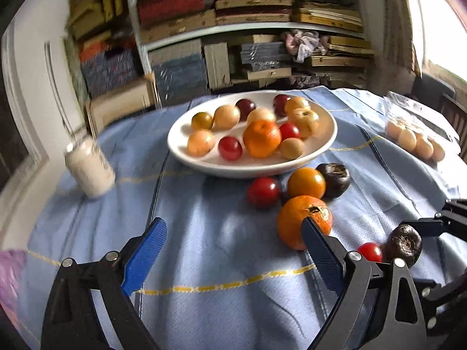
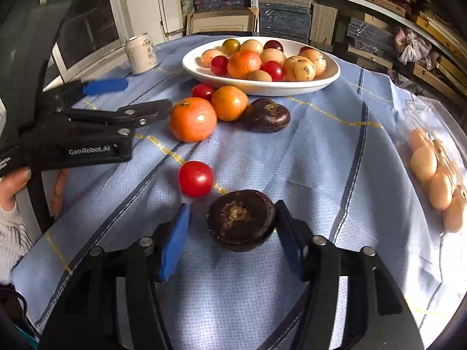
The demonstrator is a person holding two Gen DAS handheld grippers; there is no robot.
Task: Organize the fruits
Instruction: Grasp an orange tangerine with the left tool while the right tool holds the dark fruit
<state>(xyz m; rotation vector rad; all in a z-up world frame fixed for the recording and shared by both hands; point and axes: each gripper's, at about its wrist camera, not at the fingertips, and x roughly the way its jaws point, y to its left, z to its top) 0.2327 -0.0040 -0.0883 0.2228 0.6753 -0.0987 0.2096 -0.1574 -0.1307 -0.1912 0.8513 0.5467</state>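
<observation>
A white plate (image 1: 251, 172) (image 2: 262, 89) at the back of the blue cloth holds several fruits. In front of it lie a red tomato (image 2: 203, 91), an orange-yellow fruit (image 2: 229, 103), a mandarin (image 1: 303, 221) (image 2: 193, 119) and a dark fruit (image 2: 267, 115). Nearer, a second red tomato (image 2: 195, 178) lies alone. My right gripper (image 2: 232, 230) is open around another dark fruit (image 2: 242, 218) (image 1: 404, 243). Its right pad is at the fruit and its left blue pad stands clear. My left gripper (image 1: 233, 250) (image 2: 149, 93) is open and empty, its right finger just in front of the mandarin.
A pale drinks can (image 1: 89, 169) (image 2: 141, 54) stands at the table's left. A clear bag of pale round fruits (image 1: 414, 141) (image 2: 435, 175) lies at the right edge. Shelves of stacked boards rise behind the table. A person's hand (image 2: 14, 183) holds the left gripper.
</observation>
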